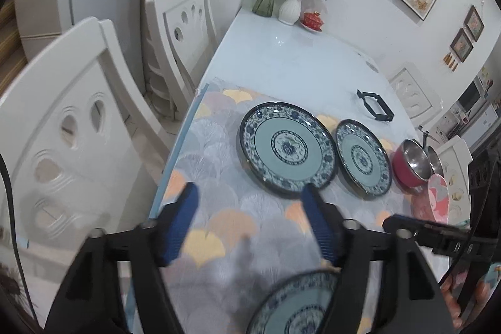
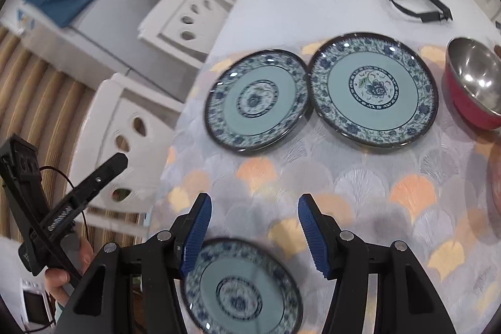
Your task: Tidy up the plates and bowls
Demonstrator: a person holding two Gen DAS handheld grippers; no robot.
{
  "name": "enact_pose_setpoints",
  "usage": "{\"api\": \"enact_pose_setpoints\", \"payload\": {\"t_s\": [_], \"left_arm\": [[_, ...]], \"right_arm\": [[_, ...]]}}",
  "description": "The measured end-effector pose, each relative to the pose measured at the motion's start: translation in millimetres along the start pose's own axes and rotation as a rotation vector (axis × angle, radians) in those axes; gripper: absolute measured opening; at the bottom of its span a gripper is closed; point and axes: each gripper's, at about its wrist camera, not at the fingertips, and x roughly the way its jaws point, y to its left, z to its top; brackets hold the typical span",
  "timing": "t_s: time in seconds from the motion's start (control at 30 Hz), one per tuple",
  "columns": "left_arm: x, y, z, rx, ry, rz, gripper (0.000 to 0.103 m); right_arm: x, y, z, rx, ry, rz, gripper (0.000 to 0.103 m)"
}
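Two blue-and-white patterned plates lie side by side on a fan-patterned placemat: a larger plate and a second plate. To their right stands a red bowl with a steel inside. A third, small patterned plate lies nearest me, under both grippers. My left gripper is open above the mat with nothing between its pads. My right gripper is open too, hanging over the small plate's far rim without touching it.
A pink dish shows partly at the mat's right edge. A black frame-like object lies on the glossy table beyond the plates. Vases and a red lidded cup stand at the far end. White chairs line the left side.
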Motion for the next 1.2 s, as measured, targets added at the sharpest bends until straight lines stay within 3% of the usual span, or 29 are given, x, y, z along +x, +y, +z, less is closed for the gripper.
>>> {"api": "enact_pose_setpoints", "payload": {"t_s": [0.13,0.23,0.4,0.53,0.63,0.8,0.9,1.1,1.2], "left_arm": [[43.0,6.5,16.2,-0.025,0.055,-0.014,0.075],[74.9,9.1,26.7,-0.036,0.095,-0.011,0.073],[81.2,11.0,16.0,-0.064,0.077,0.029,0.073],[93.1,10.2,0.9,-0.061,0.158,-0.005,0.073],[102.2,5.9,-9.0,-0.063,0.219,-0.042,0.073],[113.9,4.6,-16.1,-0.118,0.247,-0.093,0.072],[117.7,0.2,-12.5,-0.093,0.242,-0.096,0.073],[125.1,-4.6,-4.0,-0.109,0.224,-0.128,0.072],[128.3,-7.8,-1.2,-0.106,0.222,-0.138,0.065]], "right_arm": [[29.2,-5.3,13.8,0.011,0.040,-0.009,0.056],[42.1,-0.4,22.8,-0.047,0.056,-0.073,0.056],[43.2,17.2,56.1,-0.203,0.003,-0.164,0.056],[58.3,23.2,96.4,-0.296,-0.002,-0.224,0.076],[76.3,13.6,119.2,-0.293,0.034,-0.206,0.077],[102.3,0.3,141.7,-0.278,0.095,-0.194,0.077],[115.1,-5.9,150.2,-0.275,0.114,-0.188,0.077],[116.4,-6.7,171.8,-0.303,0.069,-0.205,0.078],[119.3,-3.1,180.5,-0.328,0.075,-0.202,0.074]]}}
